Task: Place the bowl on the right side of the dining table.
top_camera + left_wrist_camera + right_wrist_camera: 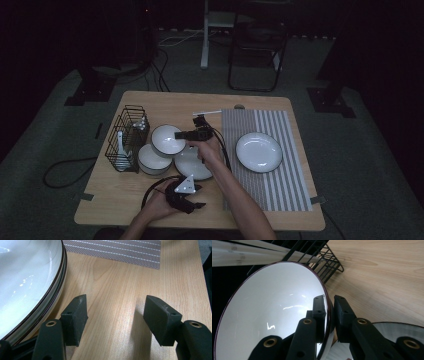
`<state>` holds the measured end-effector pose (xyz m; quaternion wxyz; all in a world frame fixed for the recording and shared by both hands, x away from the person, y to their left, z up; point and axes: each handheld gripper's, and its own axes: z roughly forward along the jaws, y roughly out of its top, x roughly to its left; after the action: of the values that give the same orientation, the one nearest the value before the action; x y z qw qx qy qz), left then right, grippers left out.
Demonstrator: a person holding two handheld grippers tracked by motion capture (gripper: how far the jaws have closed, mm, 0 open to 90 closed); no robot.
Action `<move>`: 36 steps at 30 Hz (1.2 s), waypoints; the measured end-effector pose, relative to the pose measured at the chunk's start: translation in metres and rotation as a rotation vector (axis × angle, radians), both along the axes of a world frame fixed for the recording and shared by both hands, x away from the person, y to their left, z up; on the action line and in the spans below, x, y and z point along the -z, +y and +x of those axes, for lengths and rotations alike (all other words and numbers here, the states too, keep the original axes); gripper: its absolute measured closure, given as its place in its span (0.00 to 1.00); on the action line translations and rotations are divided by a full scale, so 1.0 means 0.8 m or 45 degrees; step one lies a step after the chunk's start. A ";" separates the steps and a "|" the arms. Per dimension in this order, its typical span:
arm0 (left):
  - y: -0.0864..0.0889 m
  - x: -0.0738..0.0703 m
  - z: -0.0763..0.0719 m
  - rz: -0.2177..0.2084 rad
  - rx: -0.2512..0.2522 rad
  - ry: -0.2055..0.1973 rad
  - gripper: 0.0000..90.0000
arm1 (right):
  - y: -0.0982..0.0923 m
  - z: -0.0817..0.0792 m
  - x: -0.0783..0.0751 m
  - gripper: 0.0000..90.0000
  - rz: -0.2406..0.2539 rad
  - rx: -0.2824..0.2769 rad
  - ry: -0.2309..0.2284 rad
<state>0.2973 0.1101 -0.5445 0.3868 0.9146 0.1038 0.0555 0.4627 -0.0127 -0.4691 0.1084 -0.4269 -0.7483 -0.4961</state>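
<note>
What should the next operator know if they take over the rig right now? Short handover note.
Right gripper: shut on the rim of a white bowl, held beside the wire rack.
Left gripper: open, nothing between the jaws, near the plate stack.
Done: one plate lies on the striped mat.
Left, likely: set the held bowl down; another bowl waits on the table.

My matt black jaw pads pinch the glossy white dark-rimmed ceramic bowl (274, 315); below lies the smooth pale wood-grain table (382, 272), beside a black wire rack (322, 257).
</note>
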 end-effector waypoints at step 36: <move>0.000 0.000 0.000 0.001 0.001 0.002 0.41 | -0.073 0.010 -0.001 0.90 0.060 0.162 0.020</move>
<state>0.2972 0.1101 -0.5445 0.3865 0.9148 0.1039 0.0545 0.4710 -0.0713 -0.4682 0.0923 -0.4750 -0.7068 -0.5161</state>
